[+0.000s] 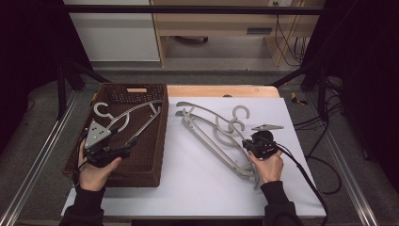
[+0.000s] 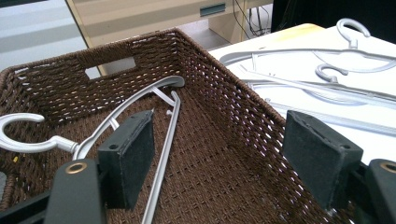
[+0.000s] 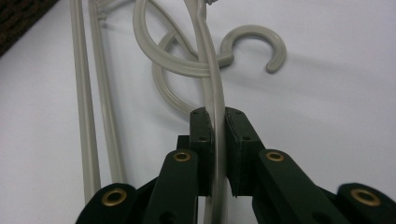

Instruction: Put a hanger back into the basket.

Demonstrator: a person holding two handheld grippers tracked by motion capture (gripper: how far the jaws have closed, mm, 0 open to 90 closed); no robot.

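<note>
A: Start with the tongs. What is the right gripper (image 3: 217, 140) doing?

B: Its jaws are clenched on the thin arm of a grey hanger (image 3: 212, 88), which runs straight up between the pads. In the high view that gripper (image 1: 250, 144) sits on the white sheet (image 1: 188, 188), at the near end of a pile of hangers (image 1: 214, 136).

A: And the left gripper (image 2: 219, 158)?

B: Released. Its jaws stand wide apart over the basket (image 2: 219, 107), grasping nothing. A single hanger (image 2: 159, 121) lies in the basket just beside the left pad (image 2: 135, 154); I cannot tell whether they touch.

A: Where is the basket?

B: In the high view the brown wicker basket (image 1: 155, 155) takes the left side of the table, its right wall along the sheet's edge. The left gripper (image 1: 123, 151) hovers over its near half, with the lone hanger (image 1: 136, 115) stretched toward the far corner, hook (image 1: 101, 110) pointing left.

A: Anything else on the sheet?

B: The hangers lie overlapped and slanted, one hook (image 1: 241, 113) at their far end.
</note>
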